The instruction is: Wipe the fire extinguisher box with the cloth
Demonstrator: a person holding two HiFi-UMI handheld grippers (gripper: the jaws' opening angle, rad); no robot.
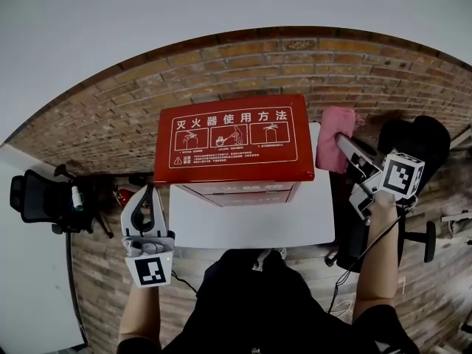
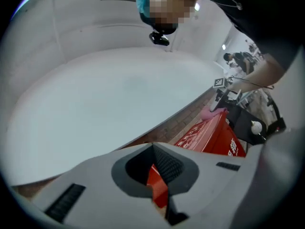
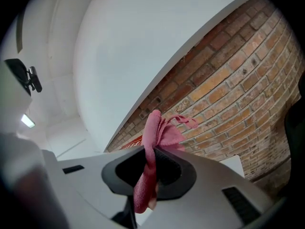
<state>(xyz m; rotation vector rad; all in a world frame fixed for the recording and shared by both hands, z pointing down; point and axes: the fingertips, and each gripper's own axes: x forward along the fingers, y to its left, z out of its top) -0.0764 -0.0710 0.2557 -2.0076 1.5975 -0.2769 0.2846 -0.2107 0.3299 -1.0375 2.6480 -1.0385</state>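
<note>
A red fire extinguisher box [image 1: 232,139] with white print on its lid stands on a white table [image 1: 310,220]. In the head view my right gripper [image 1: 341,140] is shut on a pink cloth [image 1: 333,135], held just off the box's right end. The right gripper view shows the pink cloth [image 3: 152,151] pinched between the jaws and bunched beyond their tips. My left gripper [image 1: 150,190] hangs to the left of the box, level with its front corner, shut and holding nothing. In the left gripper view the red box [image 2: 209,135] lies ahead to the right.
A brick floor [image 1: 251,65] stretches behind the table up to a white wall [image 1: 221,6]. A black chair [image 1: 37,198] stands at the left and another black chair [image 1: 417,142] at the right, close to my right gripper.
</note>
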